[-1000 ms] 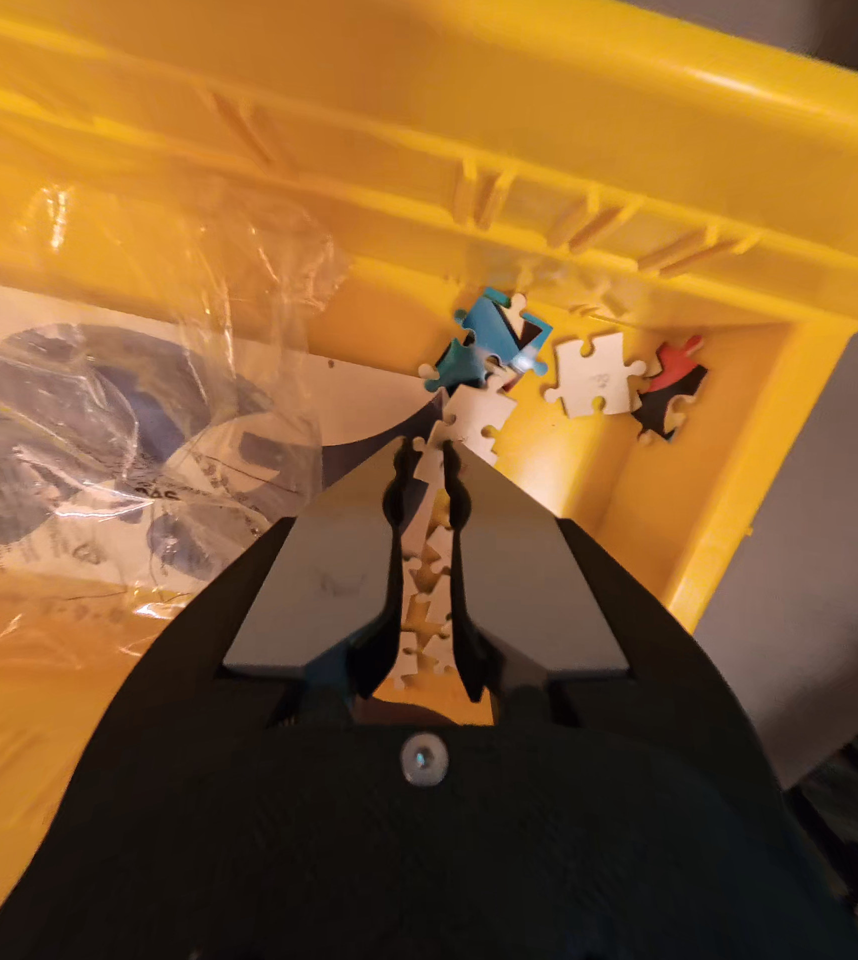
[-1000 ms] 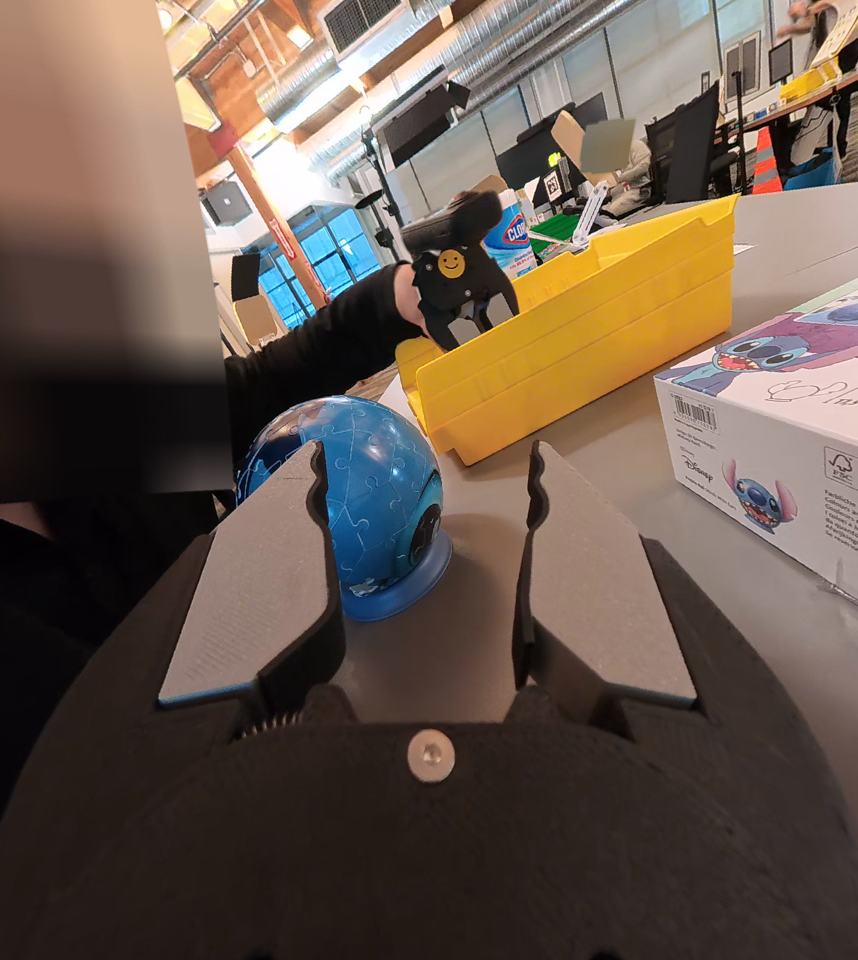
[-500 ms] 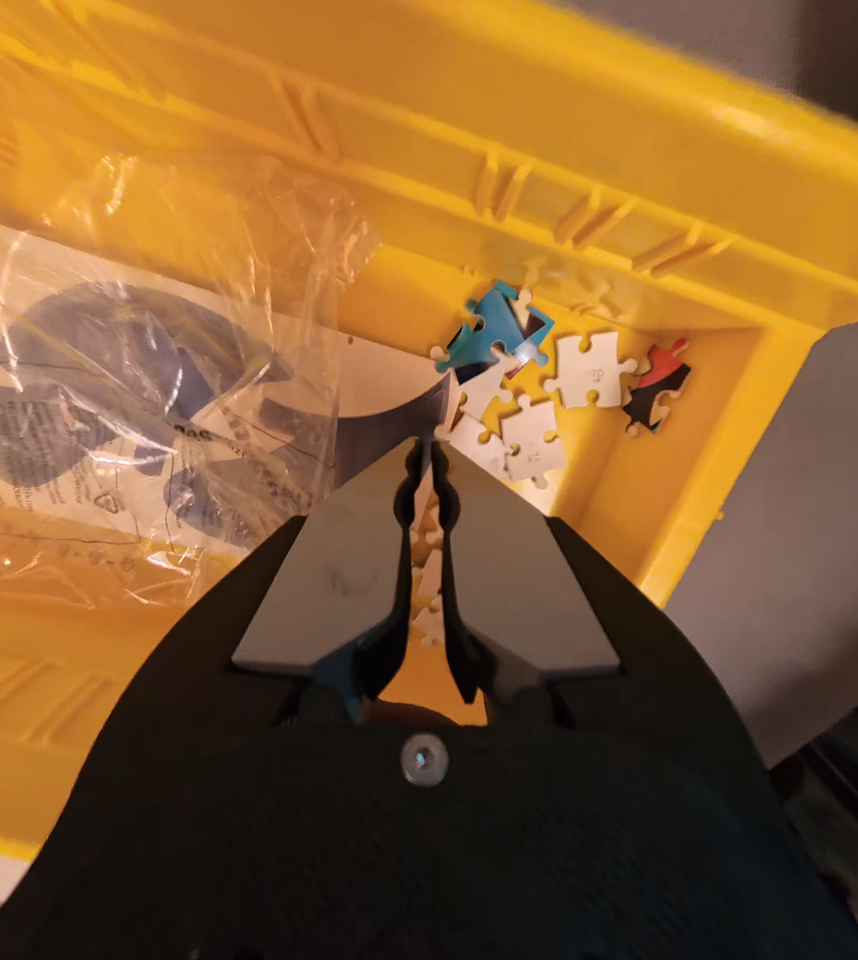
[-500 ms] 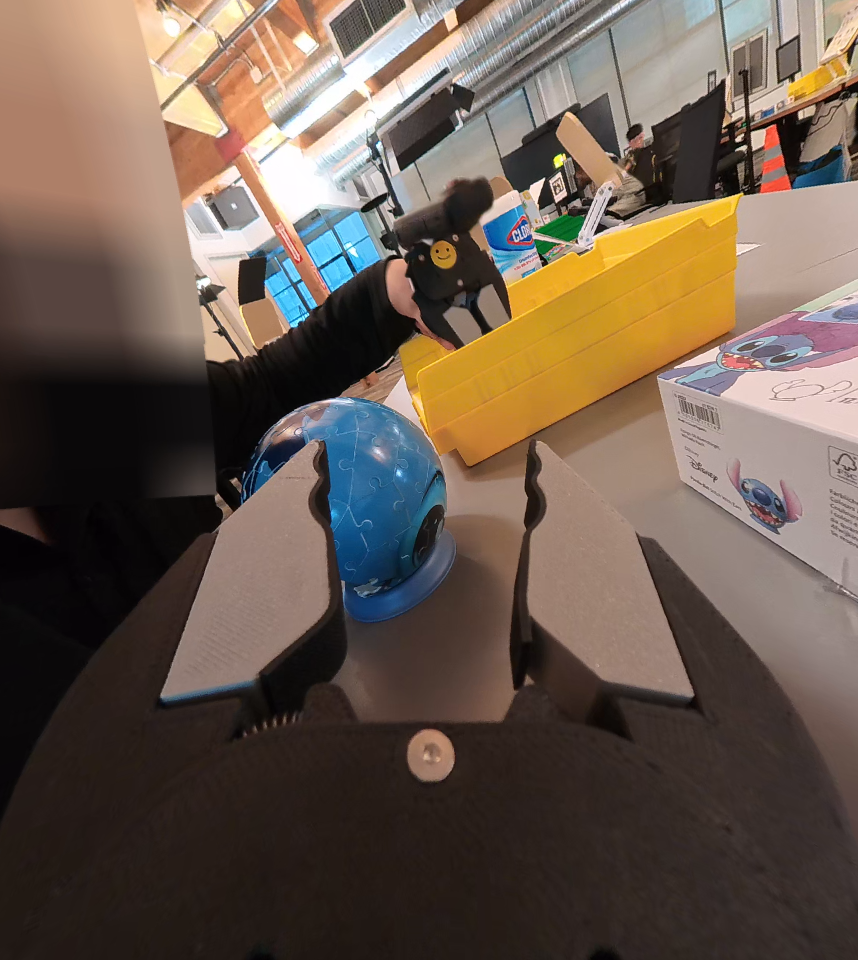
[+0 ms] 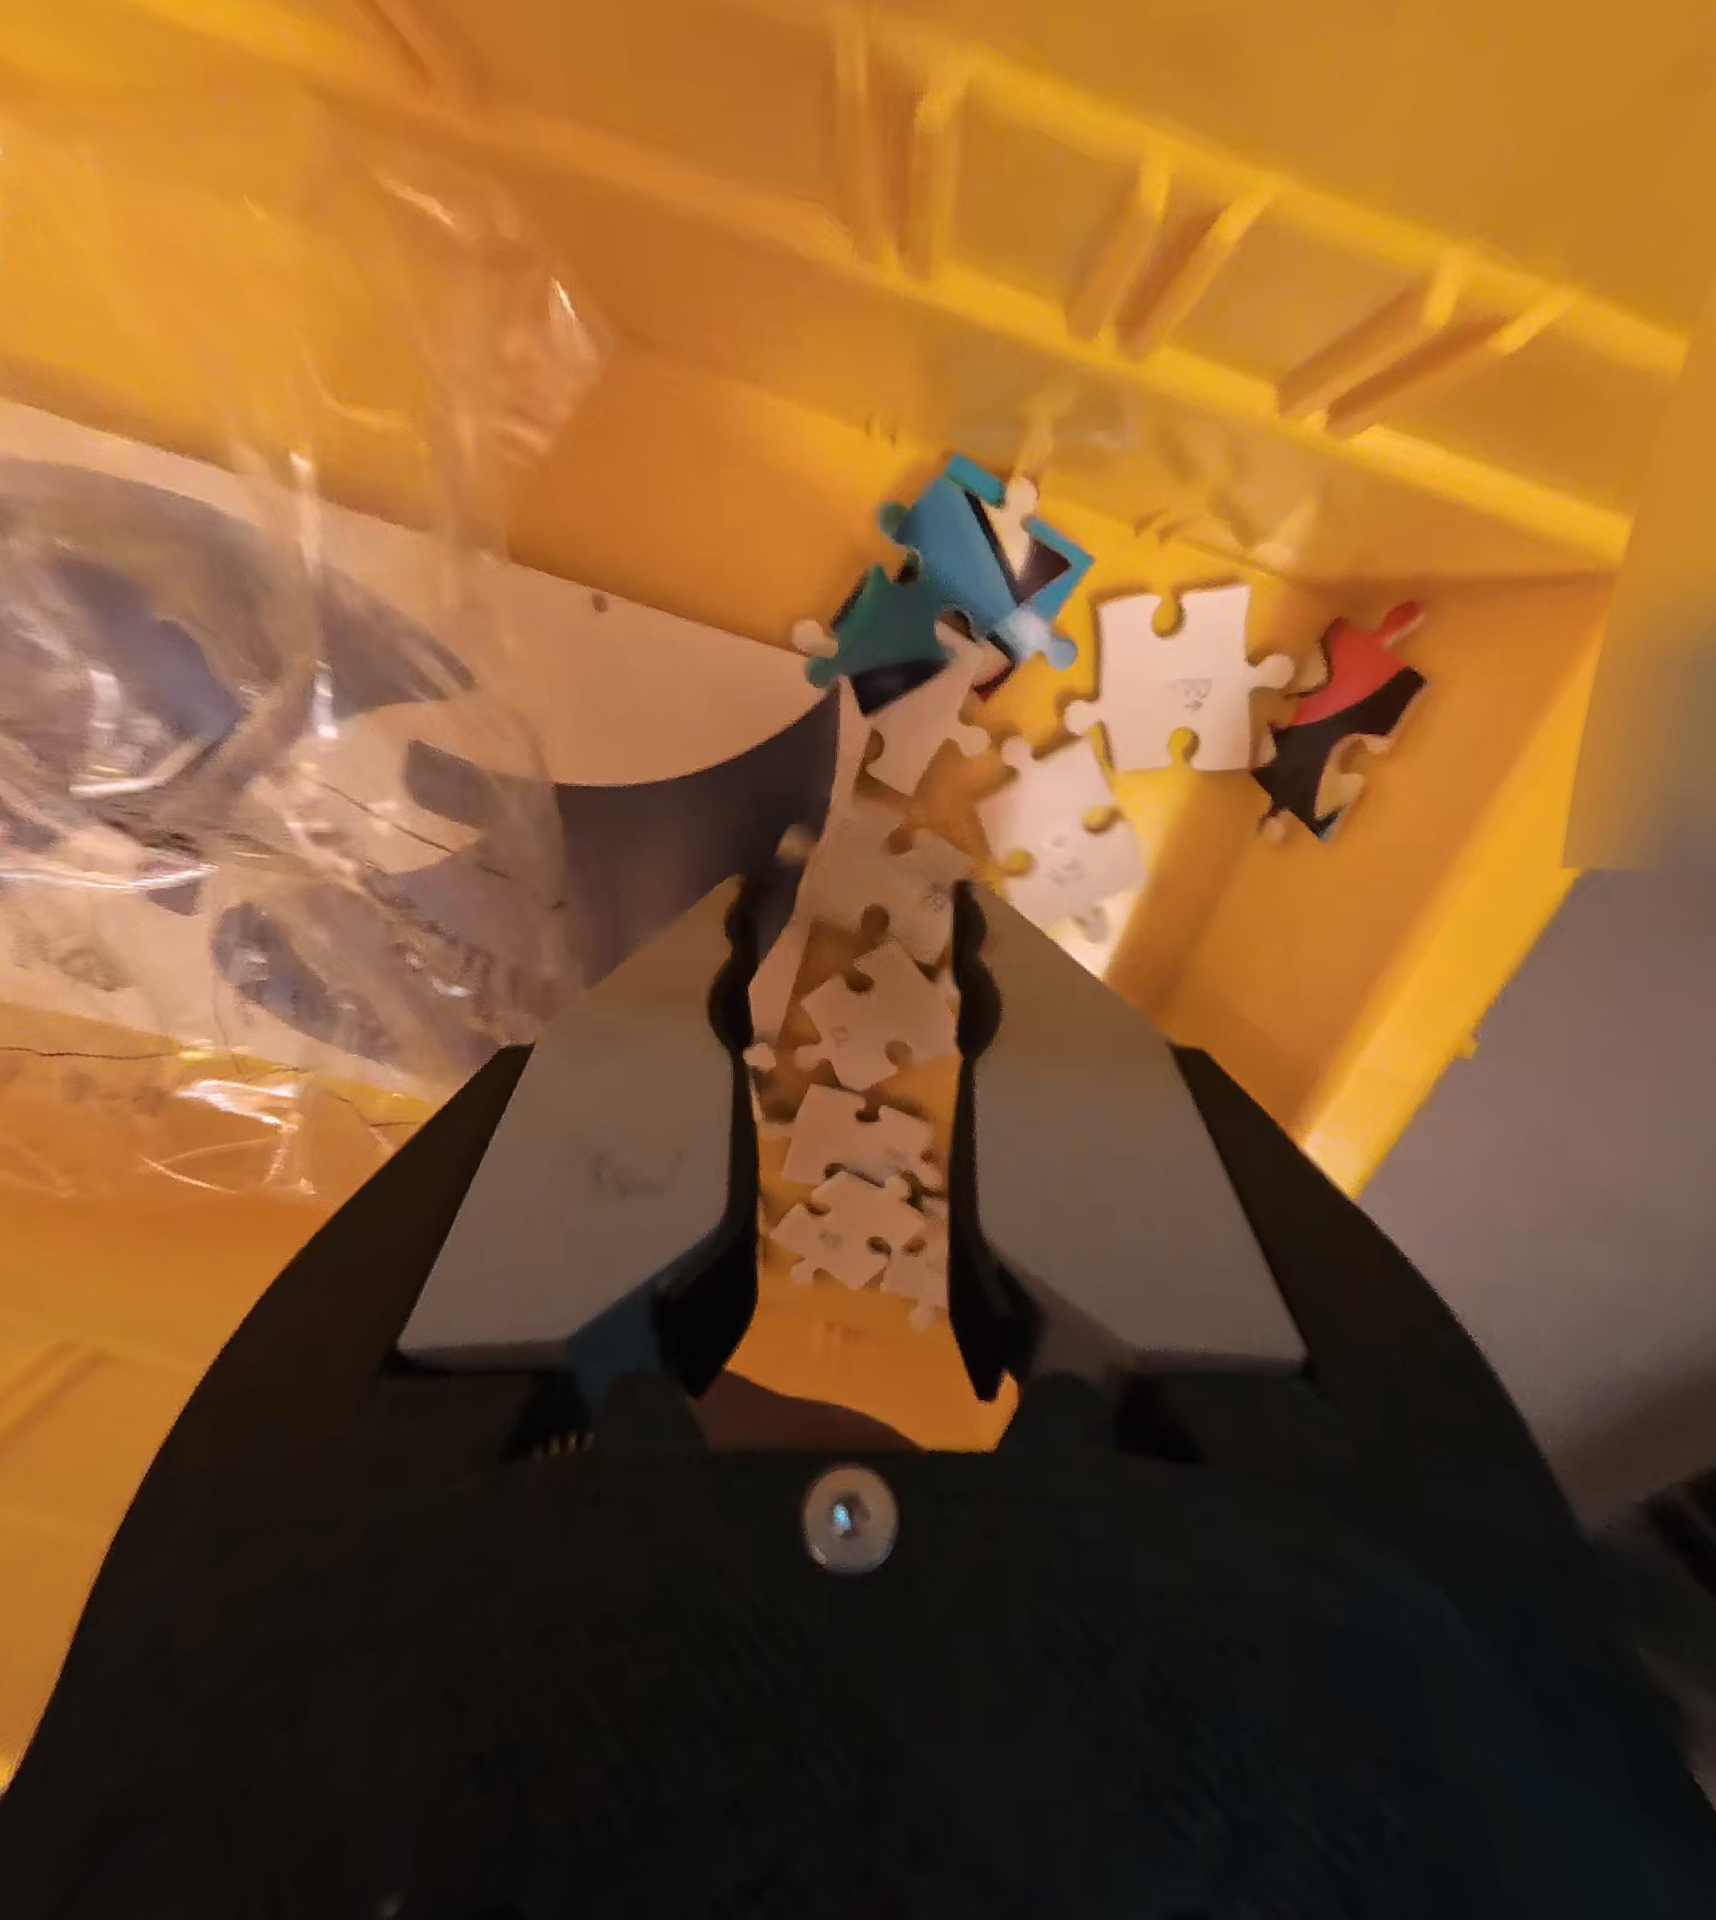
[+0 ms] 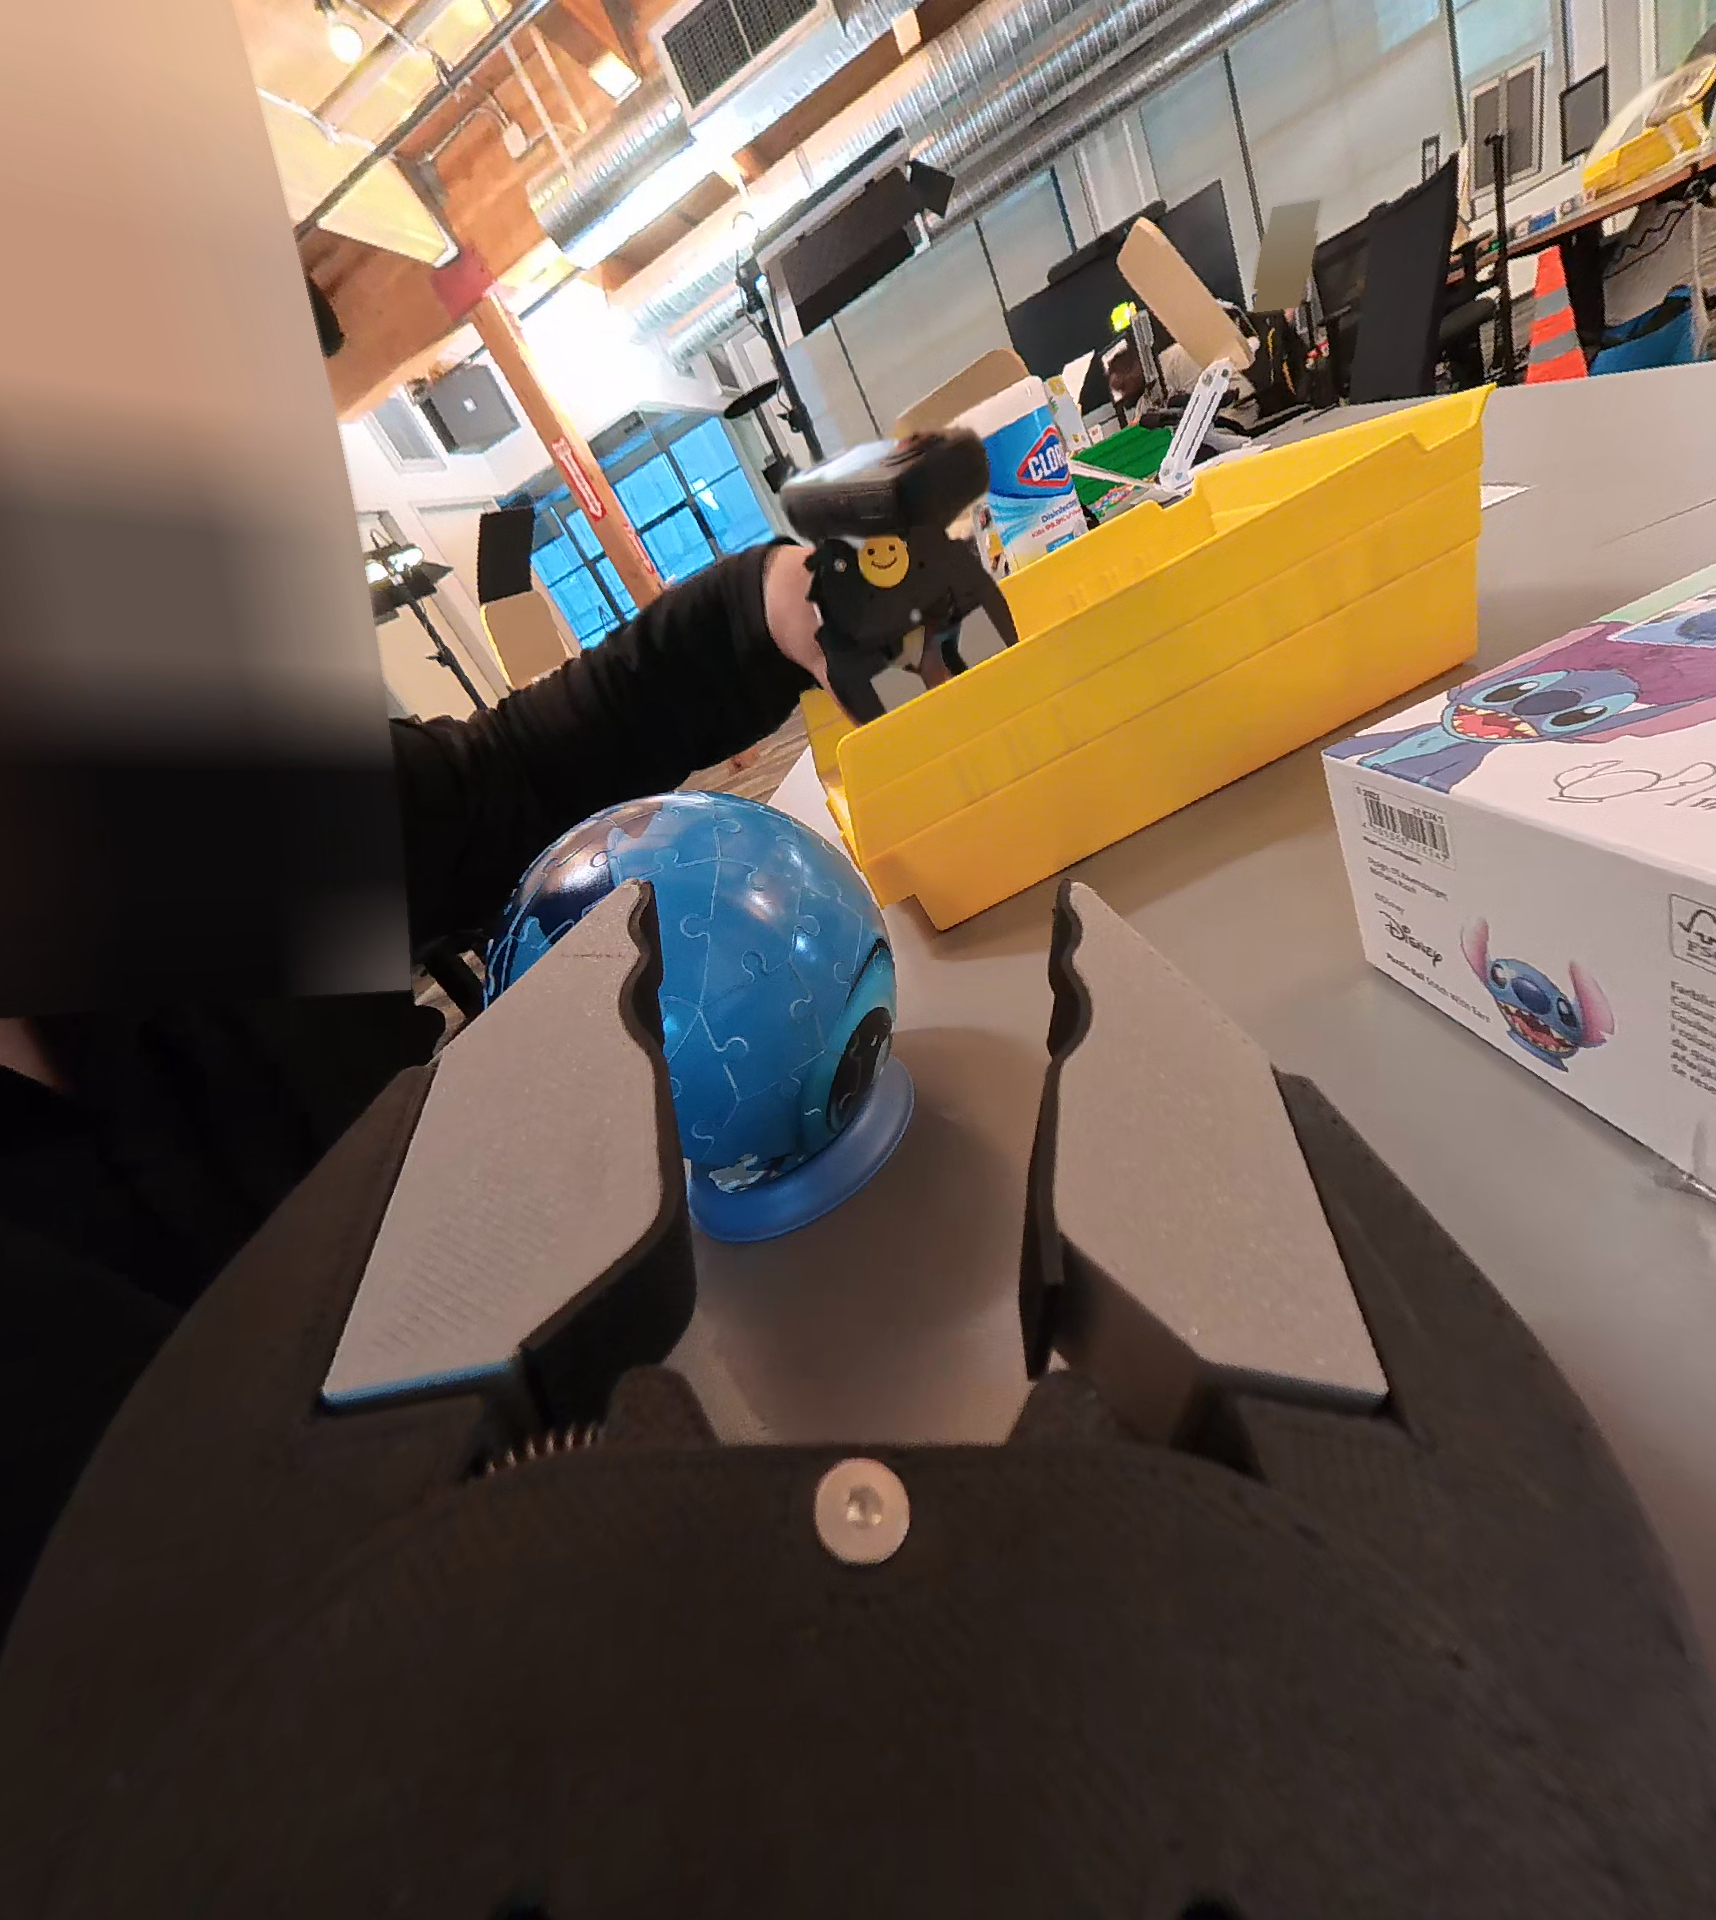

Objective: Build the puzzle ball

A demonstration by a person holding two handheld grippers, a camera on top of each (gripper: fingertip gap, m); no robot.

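Observation:
My left gripper point(image 5: 849, 914) is open inside the yellow bin point(image 5: 1041, 260), just above several loose white puzzle pieces point(image 5: 864, 1018) on the bin floor. No piece is held between its fingers. Teal pieces point(image 5: 947, 592), a white piece point(image 5: 1181, 681) and a red-and-black piece point(image 5: 1347, 717) lie in the far corner. My right gripper point(image 6: 854, 914) is open and empty above the grey table. The blue puzzle ball point(image 6: 760, 997) sits on its blue stand just beyond my right gripper's left finger. In the right wrist view, the left gripper point(image 6: 921, 655) reaches into the bin point(image 6: 1145, 727).
A clear plastic bag point(image 5: 241, 727) over a printed leaflet fills the bin's left side. The white puzzle box point(image 6: 1581, 883) stands on the table point(image 6: 1197, 914) at the right. A wipes canister point(image 6: 1036, 483) stands behind the bin. A person's black sleeve point(image 6: 605, 727) reaches across at the left. One gripper's finger ends stand about 30 centimeters off the other's.
My left gripper's jaws have opened from nearly shut and it has moved closer to the pieces. The view is blurred with motion. My right gripper has barely moved.

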